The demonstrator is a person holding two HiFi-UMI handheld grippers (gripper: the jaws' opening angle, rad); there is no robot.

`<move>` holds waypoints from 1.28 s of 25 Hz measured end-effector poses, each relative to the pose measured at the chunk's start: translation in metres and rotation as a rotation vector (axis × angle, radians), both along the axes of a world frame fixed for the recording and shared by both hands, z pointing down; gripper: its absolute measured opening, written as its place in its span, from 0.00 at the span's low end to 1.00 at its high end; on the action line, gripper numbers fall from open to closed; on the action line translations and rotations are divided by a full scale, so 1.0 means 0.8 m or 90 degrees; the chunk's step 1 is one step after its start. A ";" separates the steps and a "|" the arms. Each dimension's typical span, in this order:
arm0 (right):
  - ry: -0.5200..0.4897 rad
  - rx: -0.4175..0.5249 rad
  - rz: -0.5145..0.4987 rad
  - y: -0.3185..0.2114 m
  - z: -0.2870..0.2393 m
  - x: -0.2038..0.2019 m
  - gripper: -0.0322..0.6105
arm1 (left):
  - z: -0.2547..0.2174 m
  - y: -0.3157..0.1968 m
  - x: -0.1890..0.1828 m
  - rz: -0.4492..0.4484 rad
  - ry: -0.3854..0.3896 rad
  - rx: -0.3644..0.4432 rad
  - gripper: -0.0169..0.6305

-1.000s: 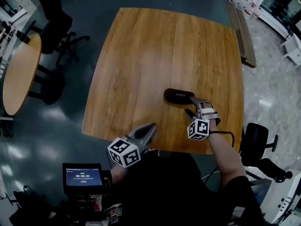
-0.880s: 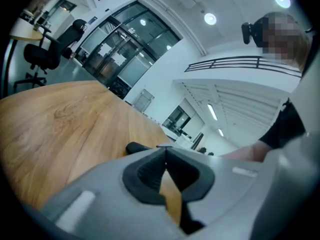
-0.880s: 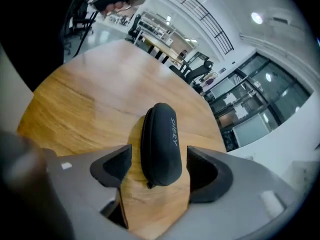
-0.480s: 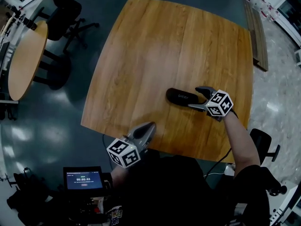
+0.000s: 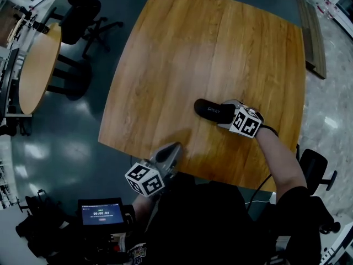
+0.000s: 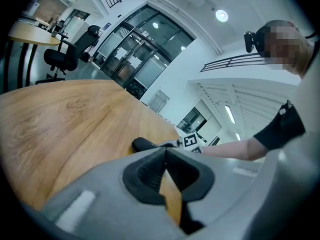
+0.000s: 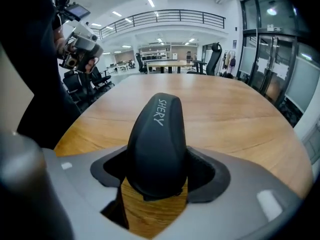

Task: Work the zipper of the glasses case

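Observation:
A black glasses case (image 5: 209,110) with white lettering lies on the wooden table (image 5: 182,48), right of the middle. My right gripper (image 5: 225,115) is at the case's right end. In the right gripper view its jaws are closing around the case (image 7: 157,134), and both pads touch its sides near that end (image 7: 156,176). No zipper pull shows in any view. My left gripper (image 5: 175,148) hovers at the table's near edge, shut and empty, well left of the case. In the left gripper view its pads (image 6: 150,171) meet, with the case (image 6: 142,144) small beyond them.
A round wooden table (image 5: 36,73) and black office chairs (image 5: 83,12) stand on the dark floor to the left. Another chair (image 5: 314,167) sits at the right. A small screen (image 5: 102,213) is at the bottom left, beside the person.
My right gripper moved from the table's near edge up to the case's right end, and its jaws now sit around the case. The left gripper stayed put.

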State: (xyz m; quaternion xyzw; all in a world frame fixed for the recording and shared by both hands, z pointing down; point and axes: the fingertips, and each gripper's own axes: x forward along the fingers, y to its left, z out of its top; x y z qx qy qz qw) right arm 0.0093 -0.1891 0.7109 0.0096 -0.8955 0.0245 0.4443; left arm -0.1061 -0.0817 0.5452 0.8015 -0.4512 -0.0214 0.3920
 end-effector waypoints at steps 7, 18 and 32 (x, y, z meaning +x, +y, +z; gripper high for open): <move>-0.169 0.021 -0.005 0.026 -0.124 -0.001 0.55 | -0.020 -0.031 -0.036 0.090 0.066 0.017 0.08; 0.069 0.408 -0.456 0.122 -0.285 0.004 0.55 | -0.110 0.000 0.087 0.696 0.110 -0.031 0.56; 0.120 0.478 -0.502 0.149 -0.303 -0.016 0.58 | -0.126 0.031 0.155 0.754 0.183 -0.110 0.44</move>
